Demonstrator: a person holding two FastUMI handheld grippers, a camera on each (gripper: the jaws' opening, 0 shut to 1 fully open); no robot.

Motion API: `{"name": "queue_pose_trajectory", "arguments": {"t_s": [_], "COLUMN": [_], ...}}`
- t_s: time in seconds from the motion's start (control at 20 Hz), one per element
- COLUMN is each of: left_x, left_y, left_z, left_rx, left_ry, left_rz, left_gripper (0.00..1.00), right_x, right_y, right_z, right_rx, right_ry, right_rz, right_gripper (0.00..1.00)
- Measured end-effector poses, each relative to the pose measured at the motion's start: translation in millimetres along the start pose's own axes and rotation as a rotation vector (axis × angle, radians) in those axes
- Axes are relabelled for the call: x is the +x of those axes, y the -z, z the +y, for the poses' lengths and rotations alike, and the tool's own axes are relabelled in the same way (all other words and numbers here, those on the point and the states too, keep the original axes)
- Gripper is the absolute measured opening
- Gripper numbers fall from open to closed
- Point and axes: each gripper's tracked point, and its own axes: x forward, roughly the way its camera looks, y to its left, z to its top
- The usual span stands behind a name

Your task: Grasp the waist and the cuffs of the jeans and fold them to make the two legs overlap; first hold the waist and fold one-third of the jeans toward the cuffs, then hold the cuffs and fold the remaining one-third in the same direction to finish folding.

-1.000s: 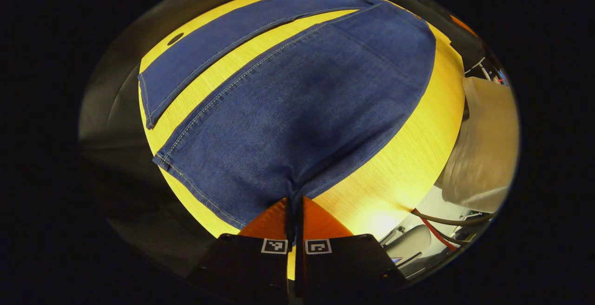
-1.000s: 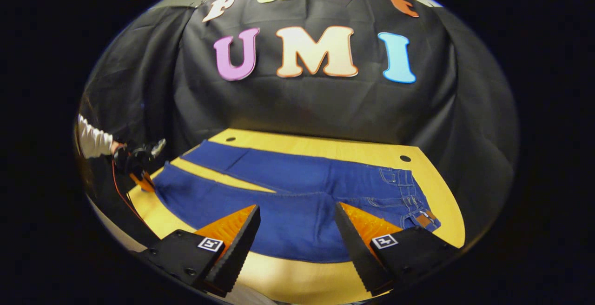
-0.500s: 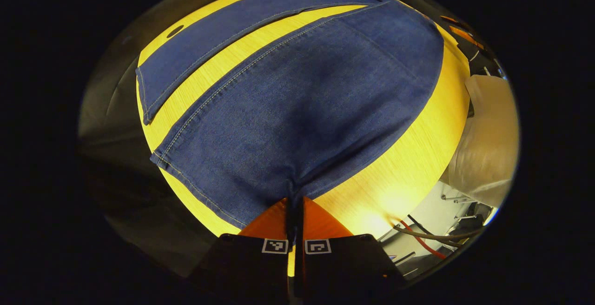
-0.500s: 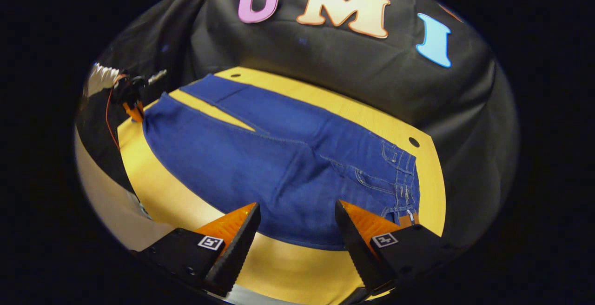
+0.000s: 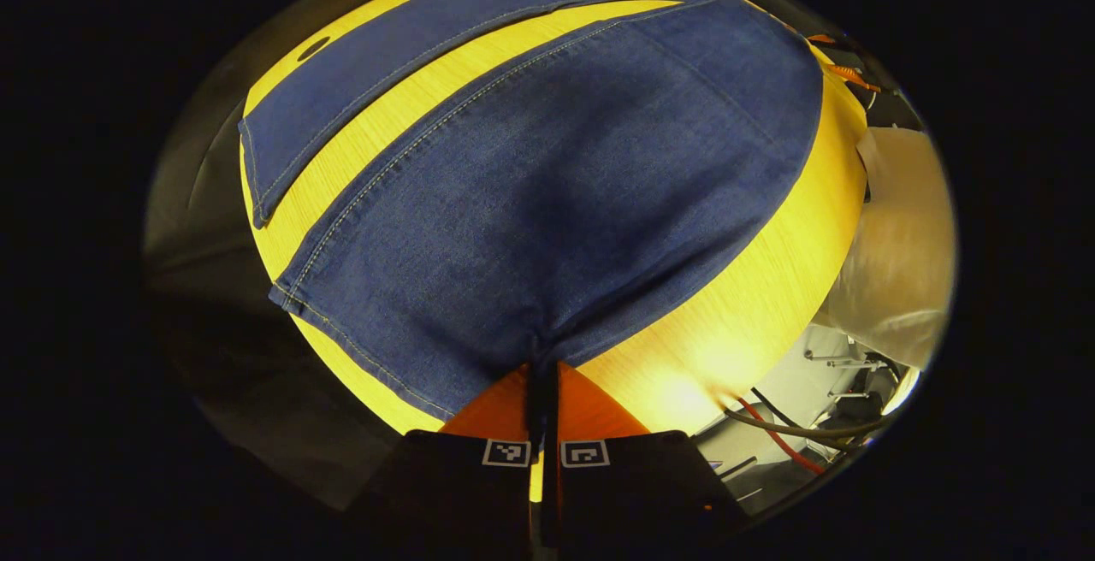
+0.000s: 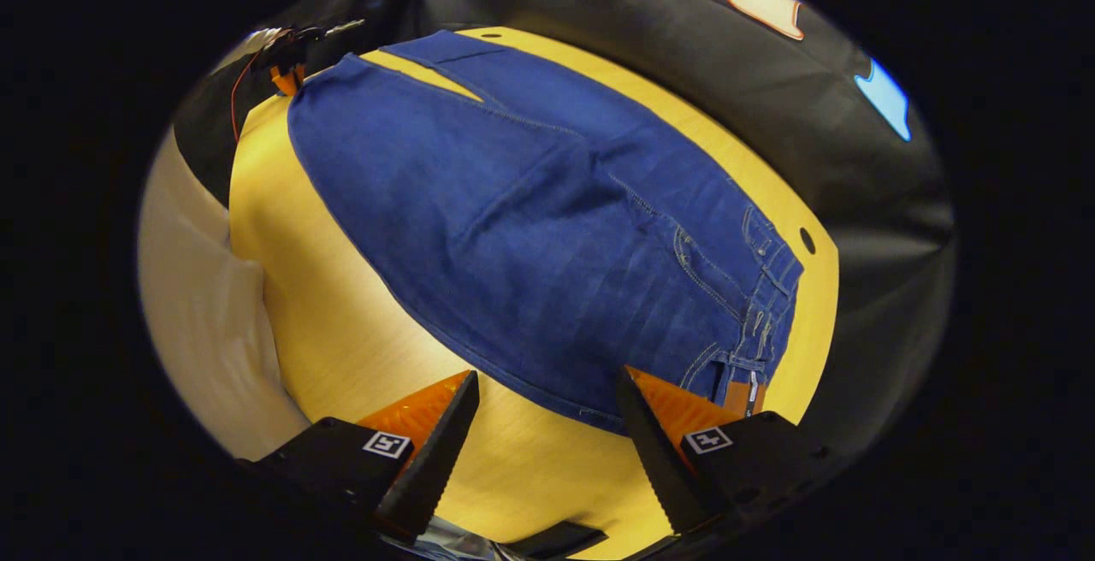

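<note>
Jeans (image 5: 547, 193) lie flat on a yellow wood-grain table (image 5: 753, 304); the denim is mid-blue, a fine even weave with pale contrast stitching along the seams and hems. In the left gripper view the near leg fills the centre of the frame as a broad wedge, its hemmed cuff running down the lower left; the far leg (image 5: 402, 56) is a narrower band across the upper left, and a strip of bare table separates the two. The left gripper (image 5: 542, 373) sits at bottom centre with its jaws pressed together on the near leg's cuff corner, where the cloth gathers into a small pucker at the tips. In the right gripper view the jeans (image 6: 530, 219) run diagonally from upper left to lower right; the waist (image 6: 761, 321), with belt loops, pocket stitching and a brown patch, is at the lower right, close to the table's edge. A shallow crease crosses the thigh at mid-frame. The right gripper (image 6: 547, 424) hovers with jaws spread wide, toothed inner faces visible, above the jeans' near edge beside the waist, not gripping anything. Bare table lies open at the lower left of this view, between the denim and the table's front edge. The other gripper (image 6: 287, 73) shows small at the upper left, at the cuff. A round hole (image 6: 807, 240) marks the table at the right.
</note>
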Motion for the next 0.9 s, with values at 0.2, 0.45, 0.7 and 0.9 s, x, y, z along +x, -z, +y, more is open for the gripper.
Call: {"name": "queue_pose_trajectory", "arguments": {"t_s": [0.2,0.45,0.7,0.9], "left_x": [0.5,1.5,0.6,0.7], "left_y": [0.4,-0.3,-0.5,-0.5], "left_z": [0.6,0.2,0.4,0.0], "left_rx": [0.0,0.012,0.013,0.012], "left_ry": [-0.004,-0.004,-0.002,-0.006], "left_rz": [0.003,0.019,0.035,0.036], "left_gripper": [0.0,0.0,0.0,0.0], "right_x": [14.4,22.6,23.3,26.1], "right_y": [7.8,4.9,2.8,0.8], "right_z": [1.4,17.9,16.1,11.3], "right_rx": [-0.029,-0.023,-0.012,0.033], "right_ry": [-0.043,-0.172,-0.199,-0.178], "right_rz": [0.055,0.078,0.072,0.096], "right_gripper": [1.0,0.89,0.84,0.87]}}
